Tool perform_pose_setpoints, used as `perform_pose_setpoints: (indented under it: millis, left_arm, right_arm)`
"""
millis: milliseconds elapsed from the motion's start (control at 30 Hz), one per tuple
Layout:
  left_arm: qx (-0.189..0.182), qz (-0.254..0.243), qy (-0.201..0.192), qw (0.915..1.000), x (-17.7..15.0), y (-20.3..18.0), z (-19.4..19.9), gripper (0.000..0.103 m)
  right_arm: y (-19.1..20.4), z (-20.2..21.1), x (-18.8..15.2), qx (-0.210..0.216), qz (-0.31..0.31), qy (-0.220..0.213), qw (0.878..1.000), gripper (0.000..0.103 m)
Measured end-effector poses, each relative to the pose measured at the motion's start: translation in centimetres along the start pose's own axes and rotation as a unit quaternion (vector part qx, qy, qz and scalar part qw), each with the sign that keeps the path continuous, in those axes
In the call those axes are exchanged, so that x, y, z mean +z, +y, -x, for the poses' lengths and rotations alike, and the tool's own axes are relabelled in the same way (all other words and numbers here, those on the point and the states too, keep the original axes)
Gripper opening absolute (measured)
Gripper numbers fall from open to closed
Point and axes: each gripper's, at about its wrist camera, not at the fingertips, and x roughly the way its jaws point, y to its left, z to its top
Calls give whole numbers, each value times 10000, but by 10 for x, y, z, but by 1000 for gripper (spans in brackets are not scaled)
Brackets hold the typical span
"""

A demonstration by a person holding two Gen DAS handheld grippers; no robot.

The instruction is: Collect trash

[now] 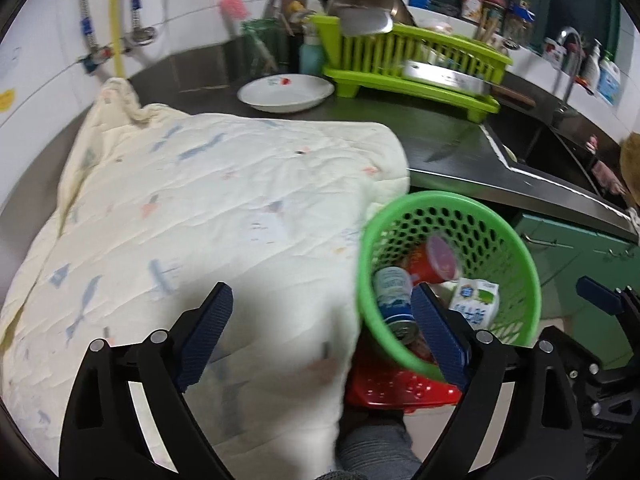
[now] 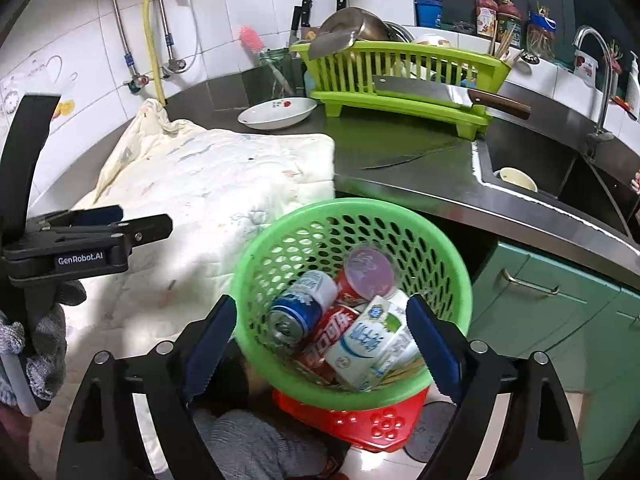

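Observation:
A round green perforated basket point(image 1: 448, 200) point(image 2: 352, 206) stands on a red plastic stool point(image 2: 360, 420) in front of the counter. Inside lie a blue-and-white can point(image 2: 300, 304), a red packet point(image 2: 332, 332), a white milk carton point(image 2: 368, 340) and a red cup with a clear lid point(image 2: 366, 272). My right gripper point(image 2: 322, 306) hangs open above the basket with nothing between its fingers. My left gripper point(image 1: 320, 296) is open too, straddling the quilt's edge and the basket's left rim, holding nothing. It shows from the side at the left of the right wrist view point(image 2: 140, 222).
A cream quilted cloth point(image 1: 200, 200) covers the left of the steel counter. Behind it sit a white dish point(image 1: 286, 92) and a green dish rack point(image 2: 400, 76) bearing a cleaver point(image 2: 440, 94). A long knife point(image 2: 412, 156) lies by the sink point(image 2: 540, 160). Green cabinet doors point(image 2: 560, 300) stand below.

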Motion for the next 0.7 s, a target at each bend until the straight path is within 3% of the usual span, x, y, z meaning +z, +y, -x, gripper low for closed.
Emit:
perform_pose_setpoints:
  millis: [400, 700]
  left_arm:
    - [610, 220, -516, 9966, -24, 48, 57, 93]
    - [759, 676, -757, 9919, -48, 82, 88, 97]
  right_arm:
    - [39, 17, 2, -143, 279, -198, 9993, 88]
    - [67, 28, -1, -119, 438, -302, 9985, 89]
